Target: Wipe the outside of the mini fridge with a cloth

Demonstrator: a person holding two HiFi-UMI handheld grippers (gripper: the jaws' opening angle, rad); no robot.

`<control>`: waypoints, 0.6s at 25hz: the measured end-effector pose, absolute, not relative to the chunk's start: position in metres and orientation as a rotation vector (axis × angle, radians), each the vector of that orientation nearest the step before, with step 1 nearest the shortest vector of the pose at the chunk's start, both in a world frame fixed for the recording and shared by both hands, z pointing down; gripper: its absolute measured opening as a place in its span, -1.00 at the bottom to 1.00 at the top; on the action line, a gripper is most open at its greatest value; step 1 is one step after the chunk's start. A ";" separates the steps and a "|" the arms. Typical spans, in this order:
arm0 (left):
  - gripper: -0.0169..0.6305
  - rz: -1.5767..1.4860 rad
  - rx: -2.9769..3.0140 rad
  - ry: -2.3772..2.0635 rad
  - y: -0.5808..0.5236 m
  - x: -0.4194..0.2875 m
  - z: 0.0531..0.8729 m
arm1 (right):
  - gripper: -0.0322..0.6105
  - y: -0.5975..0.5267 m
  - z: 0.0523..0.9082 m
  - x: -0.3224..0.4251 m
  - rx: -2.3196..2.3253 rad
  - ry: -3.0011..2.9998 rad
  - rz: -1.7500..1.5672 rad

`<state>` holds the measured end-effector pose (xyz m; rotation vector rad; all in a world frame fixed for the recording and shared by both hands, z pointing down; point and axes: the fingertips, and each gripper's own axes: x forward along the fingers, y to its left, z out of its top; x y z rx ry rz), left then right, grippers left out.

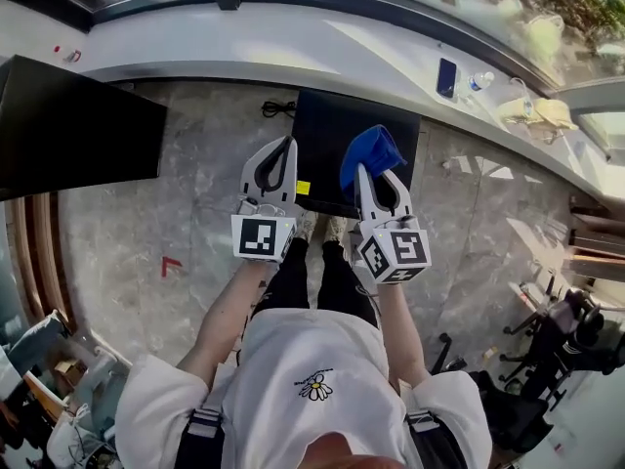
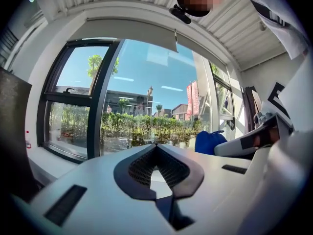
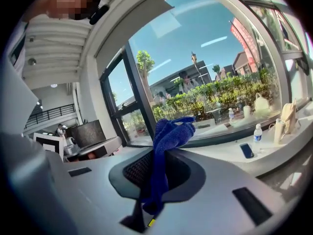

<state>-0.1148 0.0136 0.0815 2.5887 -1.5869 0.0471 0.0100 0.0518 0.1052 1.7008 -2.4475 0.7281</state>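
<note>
Cloth, deep blue and fluffy, is sitting pinched in the right gripper, whose jaws are closing tight on its lower folds while the loose end is bunching out past the tips. In the head view the cloth is lying at 12 o'clock from the right gripper and is hanging over the black top of the mini fridge; whether it is touching that top is not clear. The fridge is standing on the stone floor at 12 o'clock from the person's feet, close under the window sill.

The left gripper is holding nothing, its jaw tips meeting with only the hollow between the pads showing. In the head view the left gripper is hovering at the fridge's 9 o'clock edge, just beside the right one.

On the sill, at 1 o'clock from the fridge, a water bottle is standing next to a dark phone; how full the bottle is cannot be made out. Pale bags are resting further along, their contents hidden.

A small yellow label is showing on the fridge's near edge, too small to read. Each gripper's cube is carrying black-and-white square markers, and the person's white shirt is bearing a daisy print.
</note>
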 end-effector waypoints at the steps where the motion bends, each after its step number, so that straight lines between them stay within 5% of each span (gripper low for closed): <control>1: -0.93 0.027 2.570 -1.601 0.004 -0.113 0.097 | -0.71 0.040 0.123 0.006 1.676 -2.456 0.763; 15: -0.93 0.171 2.240 -1.721 -0.087 -0.169 0.330 | -0.71 -0.135 0.377 -0.081 1.376 -2.406 1.193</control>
